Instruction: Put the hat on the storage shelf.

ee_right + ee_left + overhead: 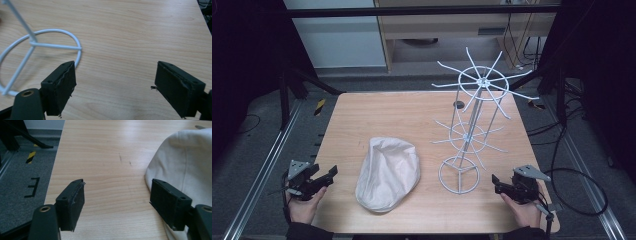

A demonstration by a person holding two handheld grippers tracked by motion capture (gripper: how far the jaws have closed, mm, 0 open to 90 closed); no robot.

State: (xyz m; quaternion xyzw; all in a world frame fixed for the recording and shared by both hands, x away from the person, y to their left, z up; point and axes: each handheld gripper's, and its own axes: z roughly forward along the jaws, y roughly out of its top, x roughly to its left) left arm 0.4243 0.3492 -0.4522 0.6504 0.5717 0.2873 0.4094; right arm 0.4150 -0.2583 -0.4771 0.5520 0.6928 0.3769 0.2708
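Two things sit on the table (362, 115) in front of me: a cream flat cap (388, 172) lying brim toward me near the middle, and a white wire display rack (472, 130) standing upright to its right, its ring base resting on the wood. My left claw (328, 176) hovers at the near left edge with its jaws spread wide and nothing between them; in the left gripper view the cap (185, 162) lies just beside the right jaw, not touching as far as I can tell. My right claw (496, 183) waits at the near right, jaws likewise wide and empty, and the rack's ring base (37, 47) shows just ahead of its left jaw. I judge the cap to be light, soft and floppy, so it will sag and fold if pinched at one spot; the stiffer brim or a seamed edge looks like the best place to grip. The rack seems light and tippy, with thin springy arms, so I would steady it low on the stem or base.
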